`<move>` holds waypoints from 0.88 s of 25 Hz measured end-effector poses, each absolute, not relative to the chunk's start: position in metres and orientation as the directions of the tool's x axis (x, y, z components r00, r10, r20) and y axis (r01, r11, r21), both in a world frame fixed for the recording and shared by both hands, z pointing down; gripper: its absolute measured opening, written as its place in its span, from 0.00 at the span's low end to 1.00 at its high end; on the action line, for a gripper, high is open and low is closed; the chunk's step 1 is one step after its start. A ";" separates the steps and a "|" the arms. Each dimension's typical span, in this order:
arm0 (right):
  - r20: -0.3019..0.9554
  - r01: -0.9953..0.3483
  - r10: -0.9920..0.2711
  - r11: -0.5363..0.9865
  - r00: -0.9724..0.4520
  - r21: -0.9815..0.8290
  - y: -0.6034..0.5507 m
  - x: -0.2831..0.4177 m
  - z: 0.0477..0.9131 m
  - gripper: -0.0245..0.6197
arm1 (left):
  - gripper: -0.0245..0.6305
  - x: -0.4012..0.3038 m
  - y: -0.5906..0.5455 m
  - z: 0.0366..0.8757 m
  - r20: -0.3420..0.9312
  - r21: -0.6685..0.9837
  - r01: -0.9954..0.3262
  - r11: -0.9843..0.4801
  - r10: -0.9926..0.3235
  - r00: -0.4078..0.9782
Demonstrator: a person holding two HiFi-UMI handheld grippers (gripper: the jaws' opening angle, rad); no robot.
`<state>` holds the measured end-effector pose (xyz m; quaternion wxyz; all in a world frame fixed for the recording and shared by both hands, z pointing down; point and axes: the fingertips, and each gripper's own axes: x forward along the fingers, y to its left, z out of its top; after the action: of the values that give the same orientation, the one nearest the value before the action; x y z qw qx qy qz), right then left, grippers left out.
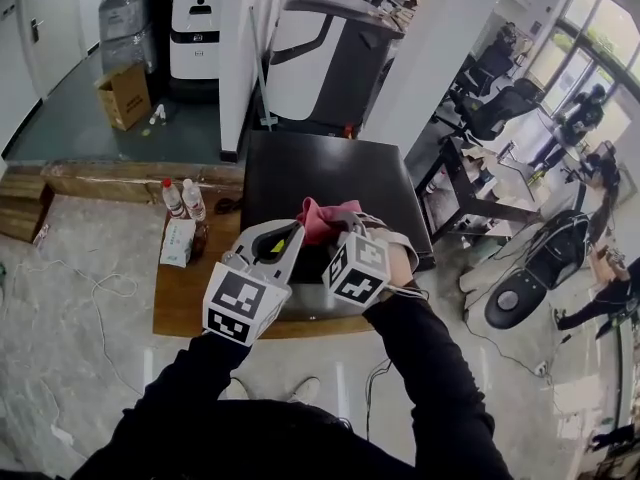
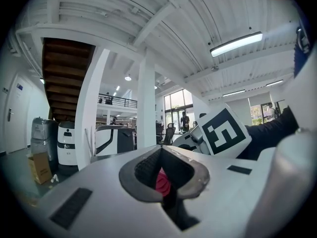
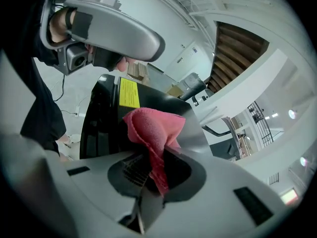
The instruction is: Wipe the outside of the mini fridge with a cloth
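Your right gripper [image 1: 350,221] is clamped tight on the pink cloth [image 1: 321,218], which bunches up above the jaws right over the black mini fridge [image 1: 330,168]. Your left gripper [image 1: 296,231] sits just beside it, jaws closed too, with a bit of that same cloth pinched between them. Both grippers hover together at the front edge of the fridge top, with two bottles [image 1: 184,199] just off to its left.
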<state>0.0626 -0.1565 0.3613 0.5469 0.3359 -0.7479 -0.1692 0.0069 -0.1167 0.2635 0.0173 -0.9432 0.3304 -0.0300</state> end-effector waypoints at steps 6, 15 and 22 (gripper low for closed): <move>0.709 -0.348 -0.688 0.709 -0.152 0.614 -0.142 0.149 0.362 0.13 | 0.05 0.092 -0.102 0.258 0.052 -0.064 -0.589 -0.806 -0.592 0.804; 0.723 -0.412 -0.684 0.688 -0.093 0.598 -0.124 0.273 0.363 0.13 | 0.05 0.192 -0.086 0.262 0.057 -0.065 -0.548 -0.834 -0.552 0.832; 0.749 -0.448 -0.662 0.666 0.013 0.596 -0.111 0.357 0.365 0.13 | 0.05 0.221 -0.080 0.258 0.059 -0.066 -0.550 -0.832 -0.554 0.831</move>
<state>0.3572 -0.1112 0.3647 0.5896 0.3985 -0.6966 -0.0907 0.2215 -0.0798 0.2576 0.0231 -0.9564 0.2886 -0.0376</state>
